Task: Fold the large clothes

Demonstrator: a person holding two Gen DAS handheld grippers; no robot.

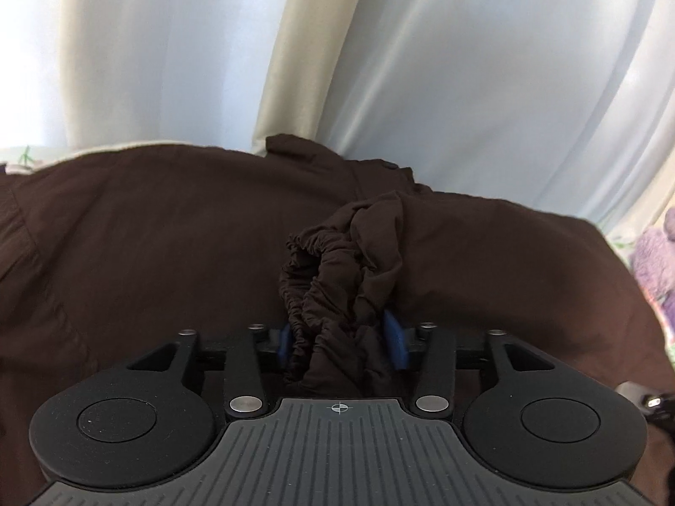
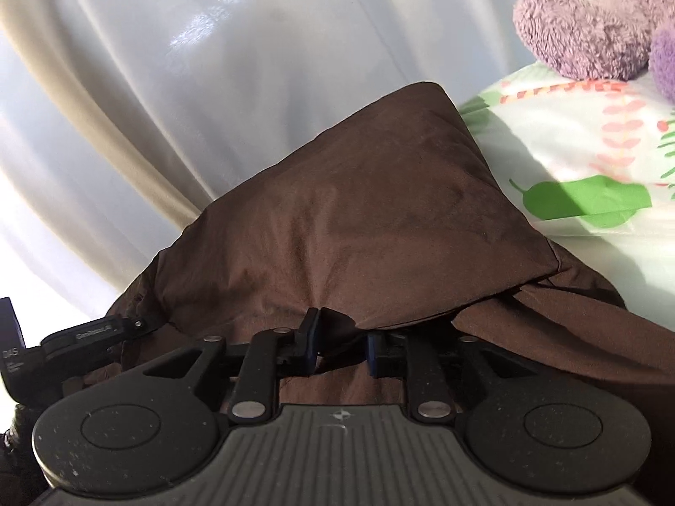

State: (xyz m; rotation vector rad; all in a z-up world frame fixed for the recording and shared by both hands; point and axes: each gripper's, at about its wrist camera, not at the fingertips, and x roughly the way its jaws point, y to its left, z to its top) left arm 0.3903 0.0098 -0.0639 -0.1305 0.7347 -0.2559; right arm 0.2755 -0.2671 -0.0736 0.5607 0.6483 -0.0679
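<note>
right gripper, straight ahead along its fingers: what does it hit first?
Likely the raised fold of the brown garment, right ahead of the right gripper. The white curtain lies behind; depth unclear.

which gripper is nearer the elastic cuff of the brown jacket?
Left. The left gripper has the gathered elastic cuff bunched between its blue pads. The right gripper sits at a smooth folded flap of the brown jacket; no cuff shows in its view.

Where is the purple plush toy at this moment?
In the right wrist view, the purple plush toy sits at the top right on the leaf-print sheet, beyond the brown garment. The left wrist view shows it at the right edge.
</note>
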